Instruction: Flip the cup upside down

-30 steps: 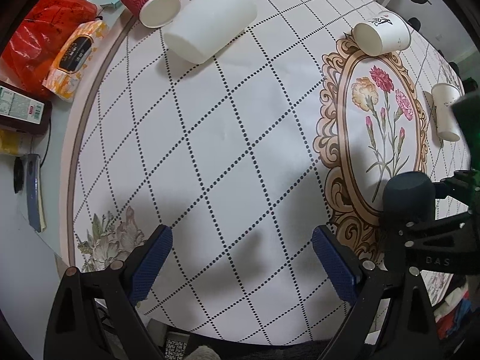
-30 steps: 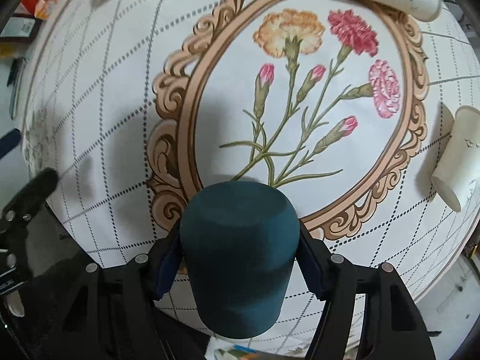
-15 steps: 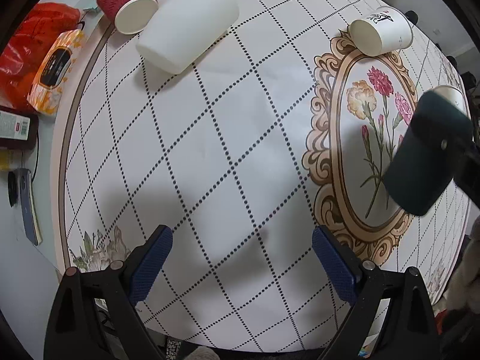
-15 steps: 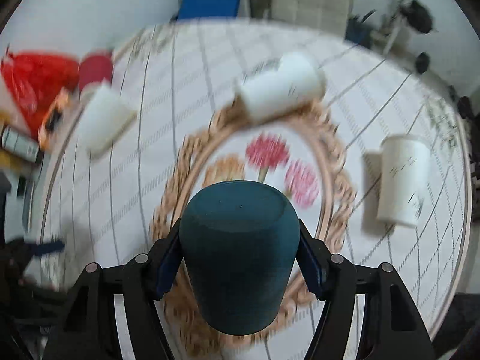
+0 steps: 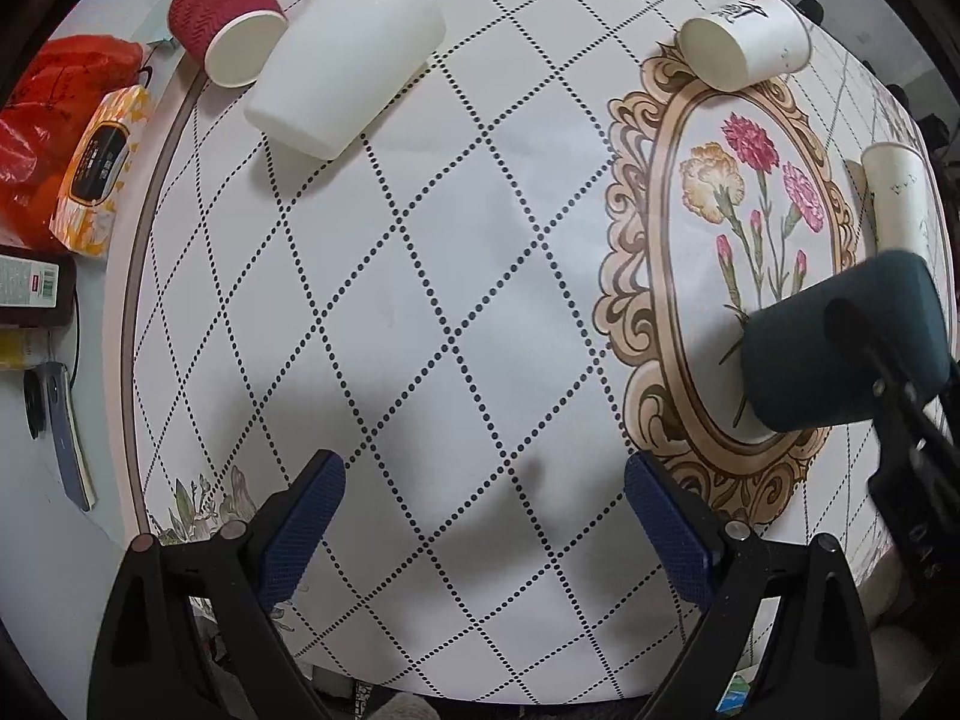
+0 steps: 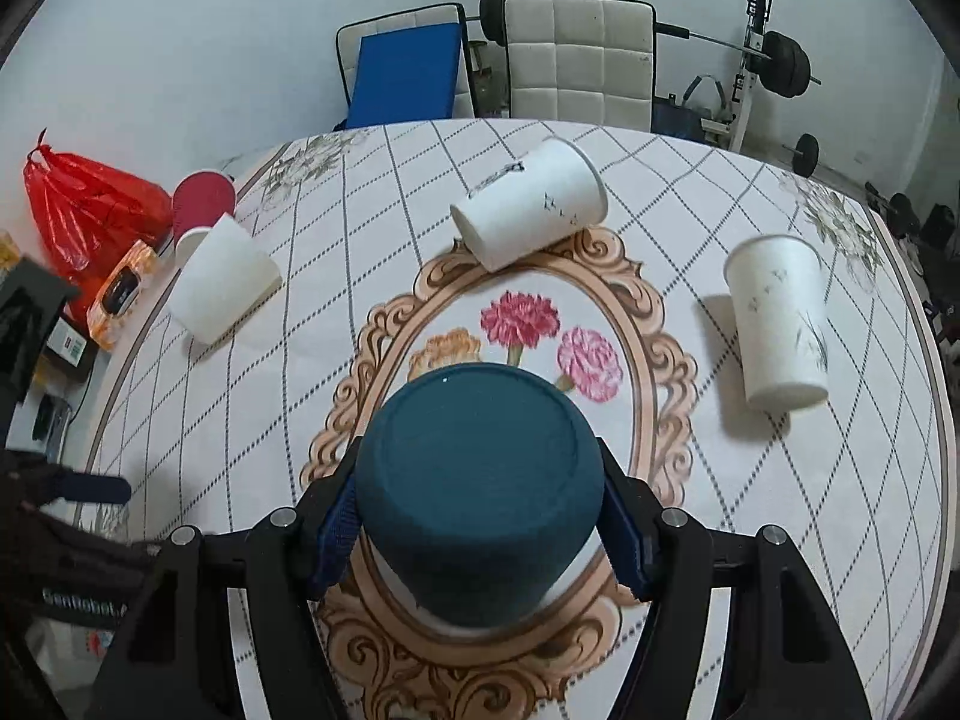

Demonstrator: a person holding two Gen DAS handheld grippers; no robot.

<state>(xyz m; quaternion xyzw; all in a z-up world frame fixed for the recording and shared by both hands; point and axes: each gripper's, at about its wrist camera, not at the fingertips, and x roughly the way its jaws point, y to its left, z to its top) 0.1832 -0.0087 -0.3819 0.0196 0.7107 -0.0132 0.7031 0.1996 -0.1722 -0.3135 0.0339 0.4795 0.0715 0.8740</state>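
My right gripper [image 6: 480,516] clamps the teal cup [image 6: 480,498], base showing; I'd lower it rim-down onto the bench [image 6: 288,360] squarely. Left gripper [image 5: 480,516] hangs open.

1. Lying on its side on the tablecloth [image 5: 420,276]: a plain white cup [image 5: 345,63], touching a red ribbed paper cup [image 5: 225,18].
2. Tipped over at the top of the floral oval frame [image 6: 384,330]: a white paper cup [image 6: 531,204].
3. Right of the frame, another white paper cup [image 6: 780,321], also lying down.
4. Off the cloth's left edge: a red plastic bag [image 6: 90,210] and an orange tissue pack [image 5: 99,171].
5. Behind the table: a blue pad [image 6: 405,75], a padded bench [image 6: 579,57], barbell weights [image 6: 783,63].
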